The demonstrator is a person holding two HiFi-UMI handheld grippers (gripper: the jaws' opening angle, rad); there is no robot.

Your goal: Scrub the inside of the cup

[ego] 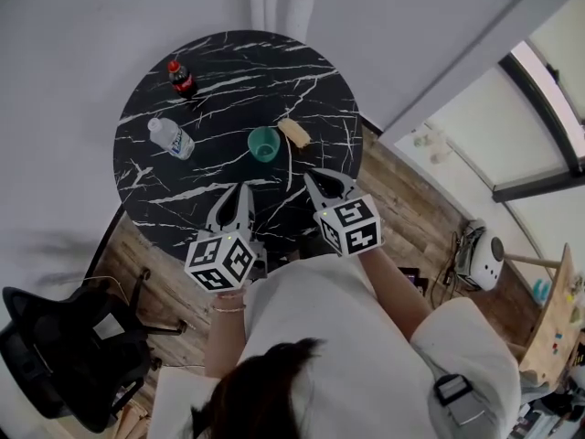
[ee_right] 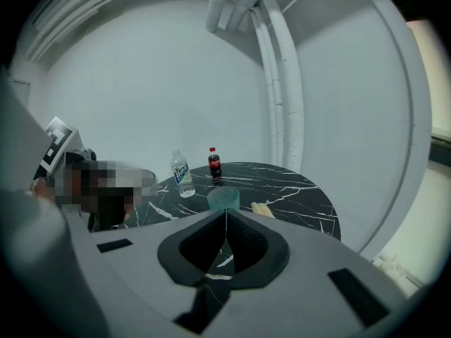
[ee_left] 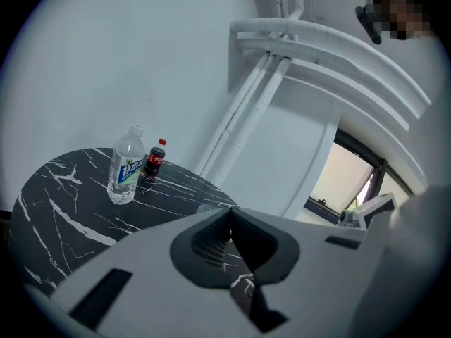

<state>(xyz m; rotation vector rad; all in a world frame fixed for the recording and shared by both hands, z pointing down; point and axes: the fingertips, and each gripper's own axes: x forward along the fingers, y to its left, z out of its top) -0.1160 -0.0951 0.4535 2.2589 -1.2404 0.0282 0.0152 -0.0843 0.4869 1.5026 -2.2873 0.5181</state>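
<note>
As it stands upright, the cup [ego: 263, 143] looks teal.

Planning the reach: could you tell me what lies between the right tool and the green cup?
Nothing; the head view shows bare tabletop between the right tool and the cup.

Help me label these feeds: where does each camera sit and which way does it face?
Head view: on the person's head, looking steeply down on the round table, the cup, left gripper and right gripper; hair, shirt and forearms show.
Left gripper view: on the left gripper, looking across the table at the water bottle and cola bottle; its shut jaws show.
Right gripper view: on the right gripper, facing the cup; its shut jaws show.
Shared: both bottles appear in all three.
</note>
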